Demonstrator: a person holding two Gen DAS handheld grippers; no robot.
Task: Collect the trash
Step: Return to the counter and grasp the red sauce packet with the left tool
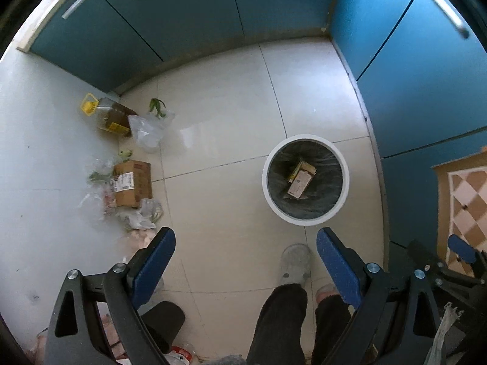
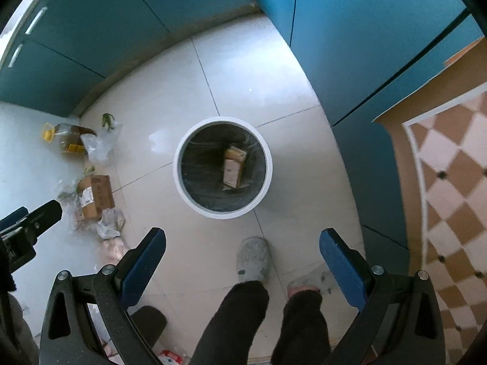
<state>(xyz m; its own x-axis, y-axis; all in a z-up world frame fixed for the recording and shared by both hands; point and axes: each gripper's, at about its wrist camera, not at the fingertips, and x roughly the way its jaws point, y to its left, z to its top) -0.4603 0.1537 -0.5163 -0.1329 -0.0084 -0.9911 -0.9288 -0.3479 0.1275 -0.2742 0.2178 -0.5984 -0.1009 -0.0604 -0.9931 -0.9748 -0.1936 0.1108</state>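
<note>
- The left gripper (image 1: 246, 245) is pointing straight down at the pale tiled floor (image 1: 219, 115), its blue-padded jaws standing wide with nothing between them.
- The right gripper (image 2: 242, 245) is likewise hanging over the floor, jaws spread wide and gripping nothing.
- The white round trash bin (image 1: 305, 138), lined with a dark bag, is standing on the floor just beyond the fingertips of both grippers, near the teal cabinets (image 1: 188, 9) on the right.
- Small cardboard packets (image 1: 300, 179) are lying at the bottom of the bin.
- Well to the left of the bin, trash is sitting in a loose heap along the wall: a cardboard box (image 1: 134, 184) with a label, crumpled clear plastic bags (image 1: 147, 130), green vegetable scraps (image 1: 156, 106), and an oil bottle (image 1: 111, 115) with a yellow handle lying on its side at the far end.
- The person's dark trouser legs (image 1: 278, 322) and grey slippers (image 1: 294, 263) are showing at the near edge, close to the bin.
- A checkered orange-and-white surface (image 2: 450, 182) is showing at the right.
</note>
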